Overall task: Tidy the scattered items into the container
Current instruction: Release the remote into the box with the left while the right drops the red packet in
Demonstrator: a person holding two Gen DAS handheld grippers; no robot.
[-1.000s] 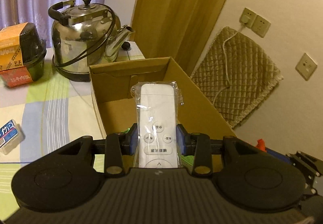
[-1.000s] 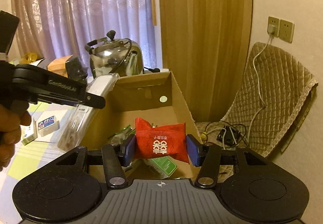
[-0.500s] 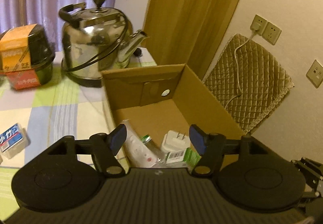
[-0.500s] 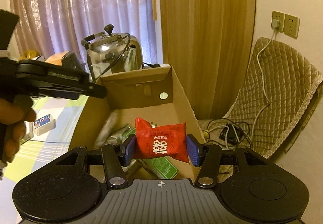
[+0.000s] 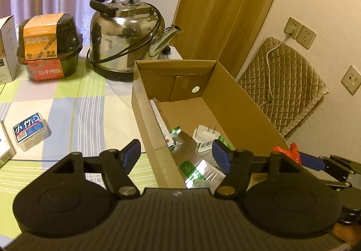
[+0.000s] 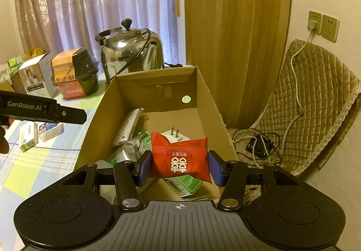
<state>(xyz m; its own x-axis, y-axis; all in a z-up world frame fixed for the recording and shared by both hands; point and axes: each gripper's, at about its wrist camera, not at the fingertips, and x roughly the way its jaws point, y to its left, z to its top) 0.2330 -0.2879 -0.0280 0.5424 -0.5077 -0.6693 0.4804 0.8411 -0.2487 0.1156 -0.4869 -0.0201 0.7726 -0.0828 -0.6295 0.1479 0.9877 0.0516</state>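
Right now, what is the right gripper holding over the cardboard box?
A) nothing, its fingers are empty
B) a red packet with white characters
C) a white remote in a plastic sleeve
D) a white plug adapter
B: in the right wrist view the right gripper has its blue pads pressed on either side of the red packet, above the open cardboard box; the left gripper is open and empty.
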